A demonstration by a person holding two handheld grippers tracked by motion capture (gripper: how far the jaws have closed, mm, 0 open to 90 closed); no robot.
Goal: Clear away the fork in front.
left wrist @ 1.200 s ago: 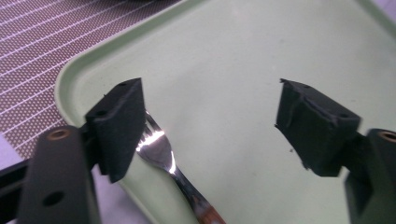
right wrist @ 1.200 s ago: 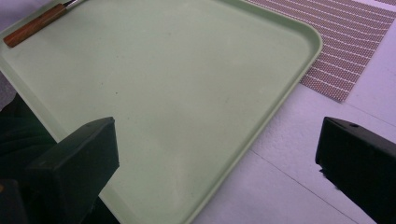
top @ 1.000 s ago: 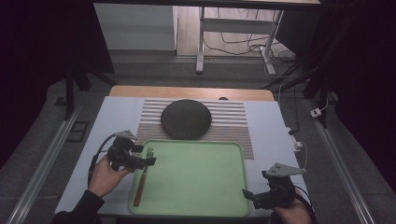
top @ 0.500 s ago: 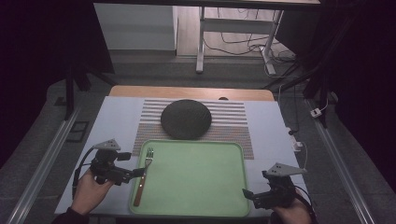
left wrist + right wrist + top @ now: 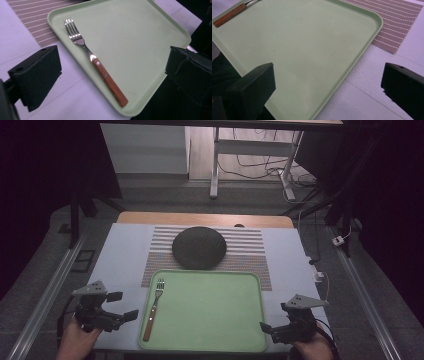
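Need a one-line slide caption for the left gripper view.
Open left gripper facing a wooden-handled fork on the green tray.

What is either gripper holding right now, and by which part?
Nothing is held. The left gripper, whose jaws have just been opening, stands open beside the tray, clear of the fork lying on it. The right gripper is open and empty too.

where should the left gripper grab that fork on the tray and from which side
Take the fork by its wooden handle, coming from above with jaws across it. It lies flat along the green tray's left rim, so low side access looks blocked; the handle is the thickest, straightest part. The left gripper is open beside it.
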